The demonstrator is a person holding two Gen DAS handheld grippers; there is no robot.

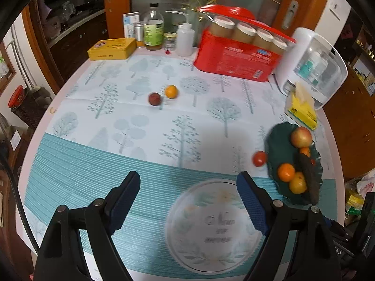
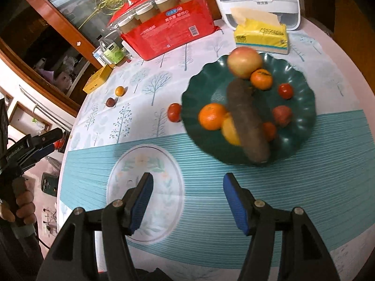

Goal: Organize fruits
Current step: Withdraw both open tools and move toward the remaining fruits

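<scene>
Left wrist view: left hand-held gripper (image 1: 188,183) spread wide, empty, hovering over the counter (image 1: 70,182), likely lining up on loose fruit. Loose: plum (image 1: 154,98) touching small orange (image 1: 171,91) at 12 o'clock, tomato (image 1: 259,158) just beside the plate (image 1: 271,154) rim at 2 o'clock. Right wrist view: right hand-held gripper (image 2: 187,188) also wide open, empty, facing the plate at 1 o'clock, the collection spot. On plate: one apple (image 2: 244,62), three oranges, one long brown vegetable (image 2: 248,126), about three small red fruits. Three fruits left outside.
</scene>
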